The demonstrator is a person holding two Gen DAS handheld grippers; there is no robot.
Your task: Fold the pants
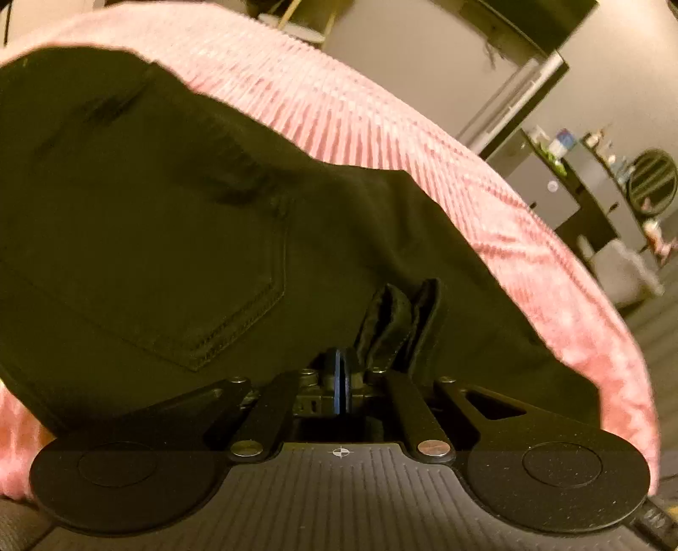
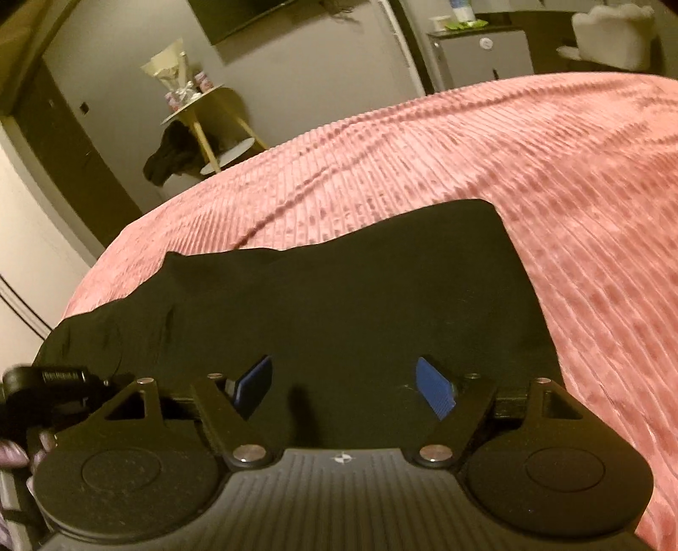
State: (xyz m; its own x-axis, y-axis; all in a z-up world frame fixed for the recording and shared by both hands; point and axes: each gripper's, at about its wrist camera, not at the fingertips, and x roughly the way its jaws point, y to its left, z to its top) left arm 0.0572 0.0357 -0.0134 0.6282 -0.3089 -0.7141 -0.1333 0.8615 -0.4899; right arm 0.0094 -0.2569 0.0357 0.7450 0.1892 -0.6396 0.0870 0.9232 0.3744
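At lower centre of the left view, the left gripper (image 1: 342, 381) is closed beside a bunched fold of the pants (image 1: 161, 220) on the bed (image 1: 423, 140); whether it pinches cloth I cannot tell, so lifting may leave them behind. The right gripper (image 2: 345, 385) gapes wide, empty, over the pants.

A dimly lit bedroom under warm yellowish light. A pink ribbed bedspread (image 2: 466, 178) covers the bed, filling the lower half of the right wrist view. Beyond it, at ten o'clock, a small round side table (image 2: 199, 106) on pale wooden legs carries a wrapped bouquet (image 2: 169, 68), with a dark garment (image 2: 167, 157) draped below. A dark door (image 2: 59, 140) stands at nine o'clock against plain grey walls (image 2: 127, 55). At one o'clock, a low grey cabinet (image 2: 483, 53) holds small items; a white chair (image 2: 610, 38) sits nearby. In the left wrist view, dark shelves (image 1: 593, 199) at three o'clock hold bottles.
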